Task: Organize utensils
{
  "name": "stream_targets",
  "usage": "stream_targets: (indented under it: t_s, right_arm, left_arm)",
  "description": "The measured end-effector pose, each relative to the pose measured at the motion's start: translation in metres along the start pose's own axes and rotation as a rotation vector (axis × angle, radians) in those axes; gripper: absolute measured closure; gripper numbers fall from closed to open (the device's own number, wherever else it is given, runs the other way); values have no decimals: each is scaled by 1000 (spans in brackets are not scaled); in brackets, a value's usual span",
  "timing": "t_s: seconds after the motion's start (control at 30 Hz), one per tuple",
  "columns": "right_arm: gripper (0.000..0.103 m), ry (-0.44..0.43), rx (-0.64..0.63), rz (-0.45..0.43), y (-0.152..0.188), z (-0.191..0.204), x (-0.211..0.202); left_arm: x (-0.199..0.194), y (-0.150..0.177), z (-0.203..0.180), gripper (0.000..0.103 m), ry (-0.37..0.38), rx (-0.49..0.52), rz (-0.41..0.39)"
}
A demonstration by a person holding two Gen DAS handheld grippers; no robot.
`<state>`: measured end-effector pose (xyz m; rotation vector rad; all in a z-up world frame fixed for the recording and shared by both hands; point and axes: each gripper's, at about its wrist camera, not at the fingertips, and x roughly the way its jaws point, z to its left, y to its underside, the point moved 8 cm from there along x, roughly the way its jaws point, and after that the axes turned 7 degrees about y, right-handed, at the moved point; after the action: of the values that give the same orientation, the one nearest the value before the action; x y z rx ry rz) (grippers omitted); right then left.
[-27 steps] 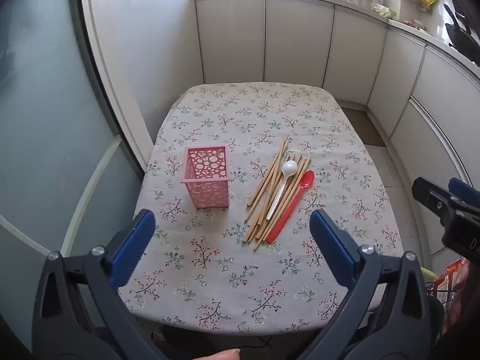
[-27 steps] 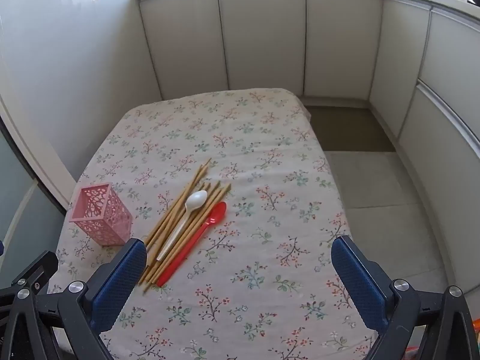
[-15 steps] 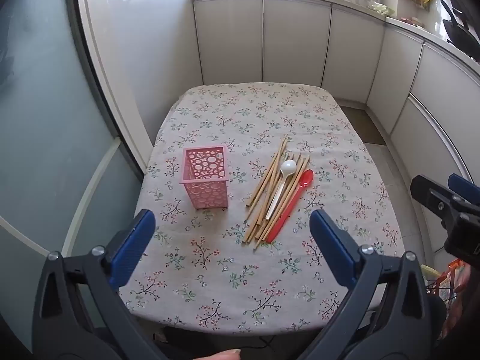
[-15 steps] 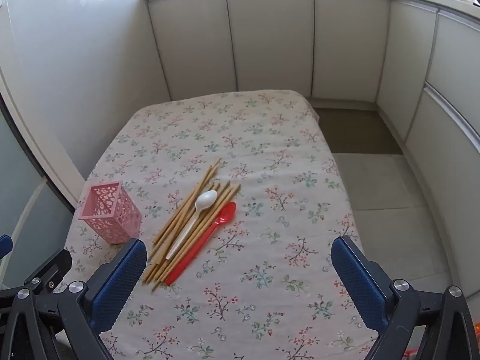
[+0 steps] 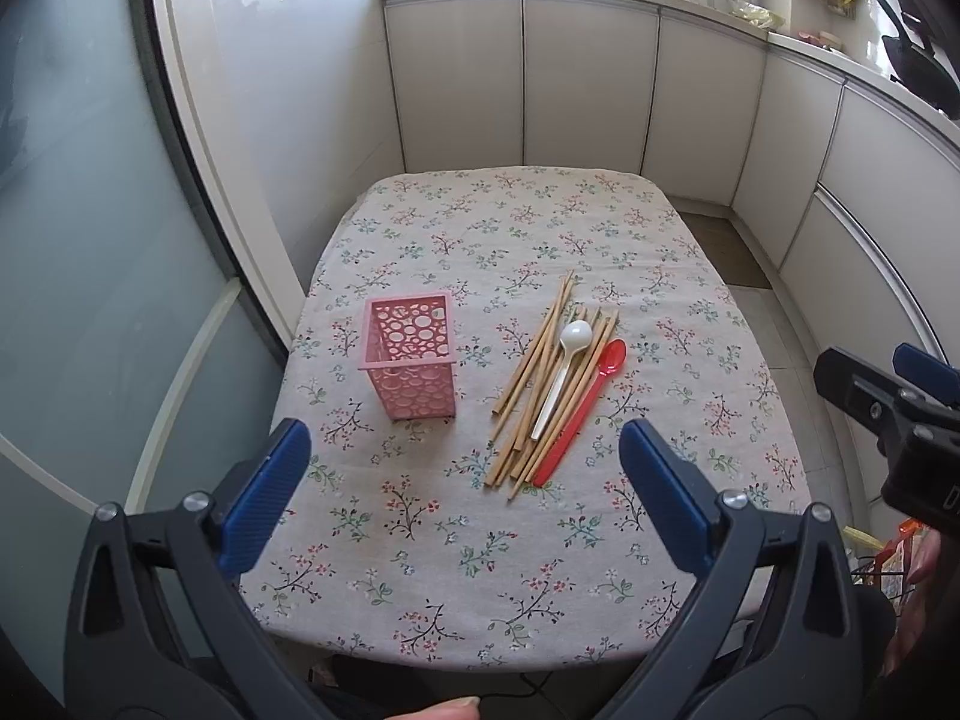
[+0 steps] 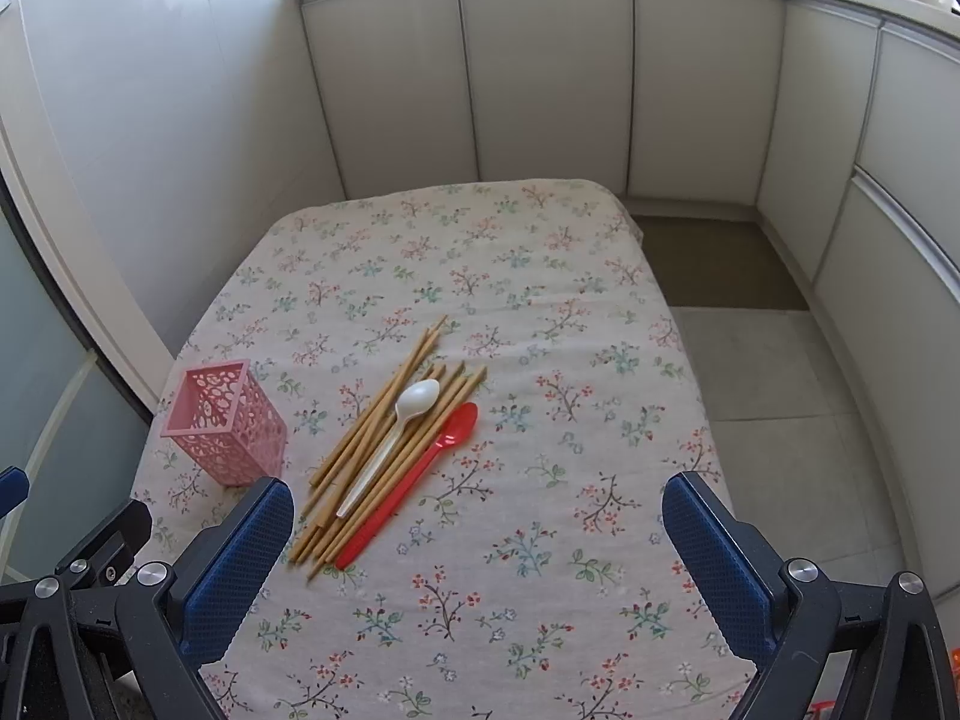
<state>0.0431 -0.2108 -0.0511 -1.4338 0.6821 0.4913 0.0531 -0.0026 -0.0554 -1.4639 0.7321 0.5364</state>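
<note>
Nothing is sorted yet: the pink perforated plastic holder [image 5: 411, 357] stands empty on the floral-clothed desk [image 5: 540, 570]; beside it lie the wooden chopsticks [image 5: 543, 384], white plastic spoon [image 5: 564, 366] and red plastic spoon [image 5: 585, 411] (one loose heap); the left gripper [image 5: 462, 495] and right gripper [image 6: 477, 564] hover with jaws wide apart, holding nothing.

Glossy plastic spoons [image 5: 602, 379], wooden chopsticks [image 5: 536, 385]

Upright pink holder [image 5: 411, 355] beside chopsticks [image 5: 534, 384], white spoon [image 5: 564, 369], red spoon [image 5: 585, 411]

Only a white letter "D", cut off by the frame edge, reads on the right gripper [image 5: 918, 420] body
</note>
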Motion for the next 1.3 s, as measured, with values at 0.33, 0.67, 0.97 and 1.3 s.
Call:
stream_targets:
  t_s: [0.33, 0.67, 0.97, 1.3]
  right_arm:
    - [2, 0, 3, 1, 0, -1, 1]
    - [2, -5, -8, 8, 1, 0, 2]
    - [2, -4, -7, 7, 1, -1, 1]
    - [2, -4, -7, 8, 0, -1, 1]
  left_arm:
    - [0, -2, 5, 1, -1, -2, -1]
    - [0, -4, 3, 1, -1, 6, -4]
    - [-3, -2, 2, 1, -7, 0, -7]
    - [-3, -2, 2, 1, -8, -2, -8]
